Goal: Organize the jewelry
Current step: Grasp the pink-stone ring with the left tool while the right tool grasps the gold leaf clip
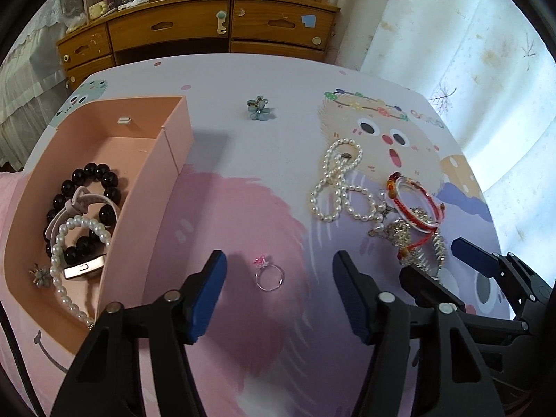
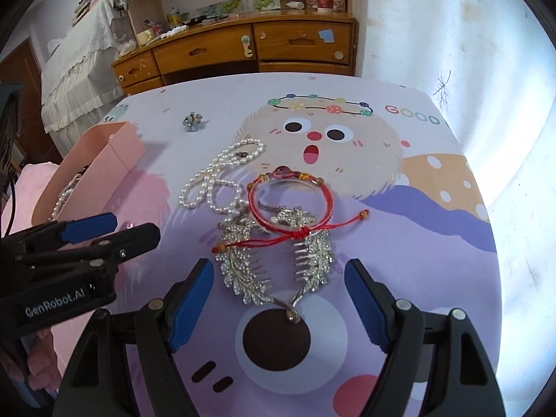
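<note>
A thin ring with a pink stone (image 1: 269, 275) lies on the cartoon tablecloth, just ahead of my left gripper (image 1: 279, 257). Its jaws stand open on either side of the ring without touching it. The pink box (image 1: 149, 180) at the left holds a black bead bracelet (image 1: 104, 177), a watch (image 1: 83, 267) and a pearl strand (image 1: 66, 243). My right gripper (image 2: 278, 264) is open over a silver leaf hair comb (image 2: 243, 271). A red cord bracelet (image 2: 288, 205) lies on the comb's far end, and a pearl necklace (image 2: 222, 180) lies beyond it.
A blue flower clip (image 1: 259, 108) sits alone toward the table's far side. A wooden chest of drawers (image 1: 194, 31) stands behind the table, a curtain (image 1: 469, 69) to the right and a bed to the left. The right gripper (image 1: 479, 260) shows beside the jewelry pile.
</note>
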A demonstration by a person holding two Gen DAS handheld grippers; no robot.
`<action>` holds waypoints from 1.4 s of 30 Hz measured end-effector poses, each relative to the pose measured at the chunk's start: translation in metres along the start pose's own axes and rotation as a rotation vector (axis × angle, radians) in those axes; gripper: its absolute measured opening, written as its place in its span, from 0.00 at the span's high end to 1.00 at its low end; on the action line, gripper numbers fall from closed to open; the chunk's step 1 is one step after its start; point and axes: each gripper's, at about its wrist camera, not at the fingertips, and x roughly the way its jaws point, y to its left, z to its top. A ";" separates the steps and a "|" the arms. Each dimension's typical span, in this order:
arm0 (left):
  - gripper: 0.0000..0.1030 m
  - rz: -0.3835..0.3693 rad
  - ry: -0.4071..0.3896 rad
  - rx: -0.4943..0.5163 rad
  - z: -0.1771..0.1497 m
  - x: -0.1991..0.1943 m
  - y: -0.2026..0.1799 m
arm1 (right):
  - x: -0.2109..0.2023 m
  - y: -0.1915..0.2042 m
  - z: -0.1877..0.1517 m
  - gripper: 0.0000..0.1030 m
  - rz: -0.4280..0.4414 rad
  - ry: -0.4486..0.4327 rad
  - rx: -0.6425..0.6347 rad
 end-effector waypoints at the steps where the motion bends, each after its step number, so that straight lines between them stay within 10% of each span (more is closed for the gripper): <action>1: 0.47 0.006 0.003 0.001 0.000 0.001 0.000 | 0.002 0.001 0.000 0.24 -0.009 0.006 -0.007; 13: 0.90 0.028 -0.041 -0.021 -0.004 0.001 0.006 | 0.007 0.007 -0.003 0.24 -0.045 -0.031 -0.067; 42: 0.94 -0.084 -0.114 0.053 0.006 -0.056 0.019 | -0.007 0.016 -0.002 0.36 0.038 0.073 0.101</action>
